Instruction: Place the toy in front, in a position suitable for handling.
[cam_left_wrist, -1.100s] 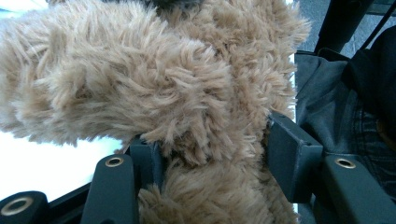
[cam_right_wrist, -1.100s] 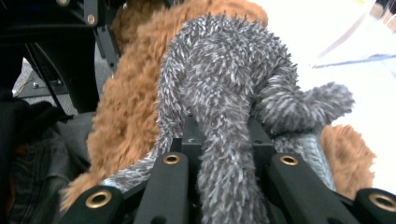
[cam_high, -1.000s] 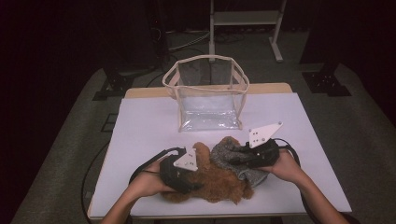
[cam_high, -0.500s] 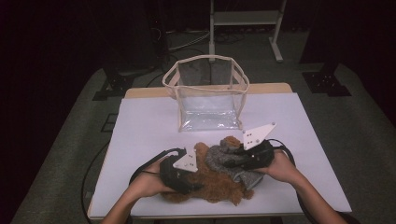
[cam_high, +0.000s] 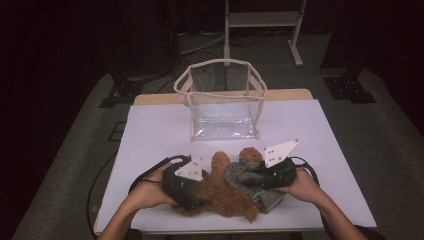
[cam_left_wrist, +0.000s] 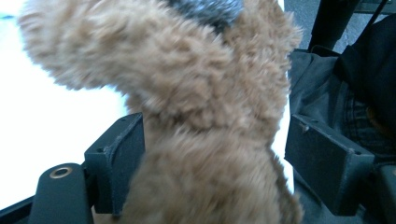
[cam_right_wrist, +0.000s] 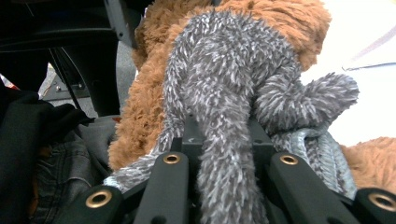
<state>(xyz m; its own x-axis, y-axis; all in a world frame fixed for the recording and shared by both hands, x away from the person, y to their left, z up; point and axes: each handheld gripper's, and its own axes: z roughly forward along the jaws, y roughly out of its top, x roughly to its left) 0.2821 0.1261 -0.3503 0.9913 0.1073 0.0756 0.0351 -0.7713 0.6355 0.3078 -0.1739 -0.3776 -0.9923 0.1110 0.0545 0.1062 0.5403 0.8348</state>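
White bench (cam_high: 150, 130) under me, dark room all round. Nearest my edge lies the brown bear (cam_high: 225, 192), flat on the sheet between my two hands, with a grey knit garment (cam_high: 245, 175) on its upper part. It looks as if I'm dressing or undressing the bear.

My left gripper (cam_high: 192, 192) sits at the bear's side; its jaws have just been opening, and in the left gripper view they stand wide with brown fur (cam_left_wrist: 205, 154) bulging between them, one touching, the other clear. I'd say that's a release to re-grip.

My right gripper (cam_high: 260, 177) has its jaws clamped on the grey knit (cam_right_wrist: 224, 140), holding it taut, I'd judge, so it can slide along the bear.

Further back stands a clear bag (cam_high: 222, 107), upright, mouth open, well apart, probably where the bear goes.
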